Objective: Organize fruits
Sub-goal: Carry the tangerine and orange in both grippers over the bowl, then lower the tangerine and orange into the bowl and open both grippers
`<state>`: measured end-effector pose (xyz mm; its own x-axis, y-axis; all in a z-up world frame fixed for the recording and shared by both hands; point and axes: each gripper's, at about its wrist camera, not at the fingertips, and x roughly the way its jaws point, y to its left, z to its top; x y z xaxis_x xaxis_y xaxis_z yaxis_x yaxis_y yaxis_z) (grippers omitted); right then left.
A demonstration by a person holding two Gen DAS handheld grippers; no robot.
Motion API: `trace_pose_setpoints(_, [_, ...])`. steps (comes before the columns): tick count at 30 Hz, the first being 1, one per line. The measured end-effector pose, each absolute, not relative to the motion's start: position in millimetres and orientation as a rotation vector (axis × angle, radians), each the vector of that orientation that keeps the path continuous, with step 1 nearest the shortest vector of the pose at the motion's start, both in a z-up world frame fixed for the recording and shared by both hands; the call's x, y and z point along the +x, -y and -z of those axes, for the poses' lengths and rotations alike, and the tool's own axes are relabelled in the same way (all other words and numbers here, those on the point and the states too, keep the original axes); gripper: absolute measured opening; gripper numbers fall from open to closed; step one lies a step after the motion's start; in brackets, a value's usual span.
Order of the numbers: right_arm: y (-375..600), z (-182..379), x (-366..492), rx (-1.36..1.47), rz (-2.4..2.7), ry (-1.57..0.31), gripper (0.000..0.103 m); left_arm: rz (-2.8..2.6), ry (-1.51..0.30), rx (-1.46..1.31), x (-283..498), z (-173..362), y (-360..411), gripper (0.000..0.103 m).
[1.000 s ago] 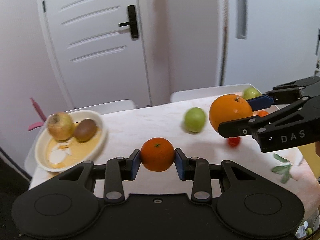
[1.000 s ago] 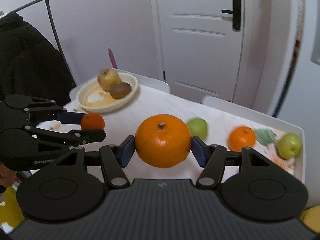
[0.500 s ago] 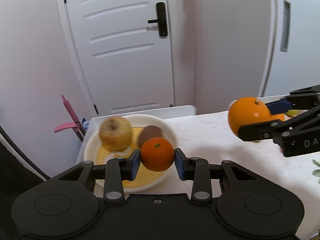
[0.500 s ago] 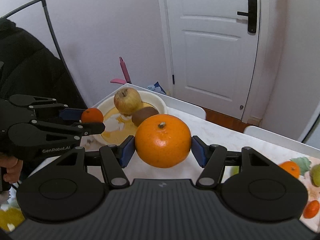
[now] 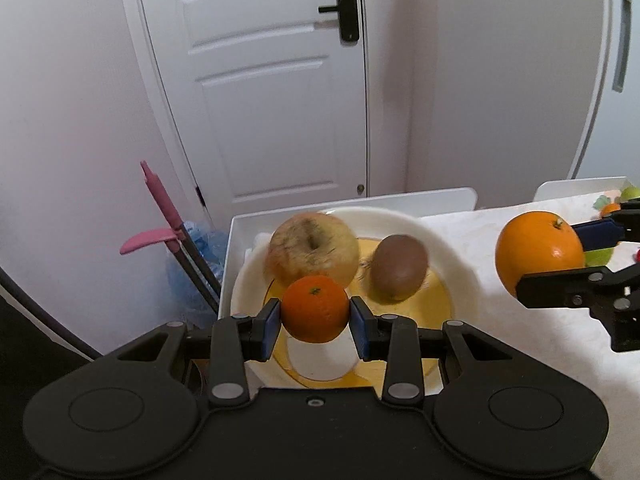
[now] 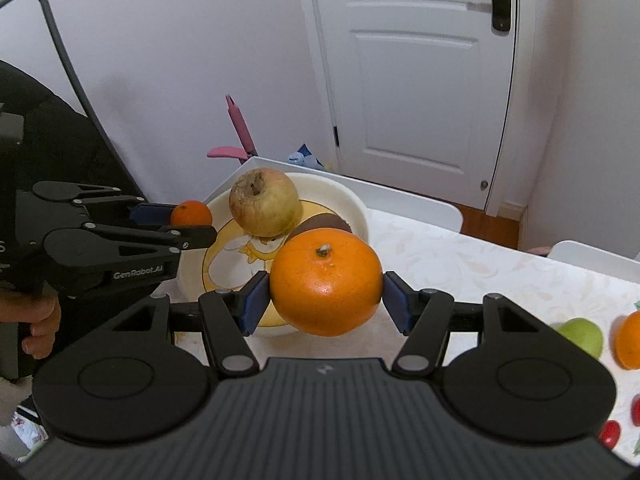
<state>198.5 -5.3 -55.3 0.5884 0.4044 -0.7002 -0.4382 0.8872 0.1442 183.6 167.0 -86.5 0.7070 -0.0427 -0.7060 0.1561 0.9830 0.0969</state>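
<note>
My left gripper (image 5: 315, 314) is shut on a small tangerine (image 5: 315, 308) and holds it over the near part of a white bowl (image 5: 436, 240) with a yellow inside. The bowl holds a yellowish apple (image 5: 312, 250) and a brown kiwi (image 5: 398, 266). My right gripper (image 6: 326, 294) is shut on a large orange (image 6: 326, 280) and holds it above the table just right of the bowl (image 6: 356, 204). The left gripper (image 6: 188, 226) with its tangerine (image 6: 191, 213) hangs over the bowl's left rim in the right wrist view. The orange also shows in the left wrist view (image 5: 538, 252).
A green apple (image 6: 580, 336), another orange (image 6: 628, 346) and small red fruits (image 6: 610, 434) lie on the white patterned tablecloth (image 6: 480, 264) to the right. White chair backs (image 5: 400, 200) stand behind the table. A pink tool (image 5: 160, 208) leans at the wall by the door.
Both grippers have moved left toward the bowl with their fruits. The tangerine now hangs over the bowl, and the orange is close beside it.
</note>
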Motion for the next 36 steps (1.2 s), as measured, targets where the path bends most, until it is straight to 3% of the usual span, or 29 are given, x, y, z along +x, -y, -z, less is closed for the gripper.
trace_pose_setpoints(11, [-19.0,66.4,214.3,-0.050,-0.435,-0.834,0.076,0.148,-0.832,0.199,210.0,114.4,-181.8,0.042])
trace_pose_setpoints(13, [-18.6,65.0,215.7,-0.054,-0.430,-0.833,0.076,0.149,-0.816,0.205,208.0,111.5,-181.4,0.069])
trace_pose_setpoints(15, [-17.9,62.6,218.2,-0.061,-0.428,-0.830,0.076,0.154,-0.780,0.197,201.7,105.0,-182.0,0.085])
trace_pose_setpoints(36, [-44.2,95.3,230.5,-0.200,-0.588,-0.831,0.076,0.091,-0.733,0.095,176.8,76.7,-194.7,0.102])
